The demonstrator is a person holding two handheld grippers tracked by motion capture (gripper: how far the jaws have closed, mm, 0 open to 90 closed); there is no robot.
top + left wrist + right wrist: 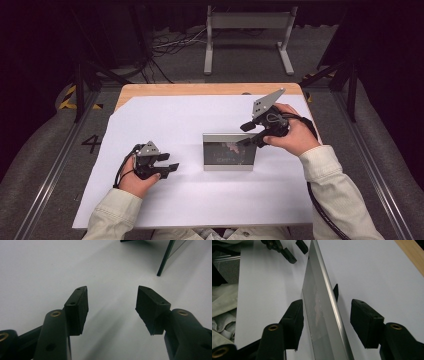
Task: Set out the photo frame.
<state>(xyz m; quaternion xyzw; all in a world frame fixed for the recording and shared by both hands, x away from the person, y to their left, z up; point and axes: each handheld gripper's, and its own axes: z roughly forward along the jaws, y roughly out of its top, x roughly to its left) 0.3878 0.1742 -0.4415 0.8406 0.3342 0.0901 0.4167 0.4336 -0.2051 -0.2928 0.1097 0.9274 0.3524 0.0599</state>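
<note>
Your right tongs (325,322) straddle the upright picture frame's (229,151) edge, jaws open, likely to grip it. Your left tongs (167,162) rest open on the white surface (175,120).

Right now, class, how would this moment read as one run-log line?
right gripper: open, jaws astride picture frame top edge | left gripper: open, idle on white sheet | frame: standing upright

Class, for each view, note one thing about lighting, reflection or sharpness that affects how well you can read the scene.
High view: the surroundings are dark, the white sheet bright, and the frame holds a dim reflection. Left gripper view: the pads cast soft shadows on the sheet; the frame's edge is slightly soft. Right gripper view: the frame's metal rim shines, its glass hazy.
</note>
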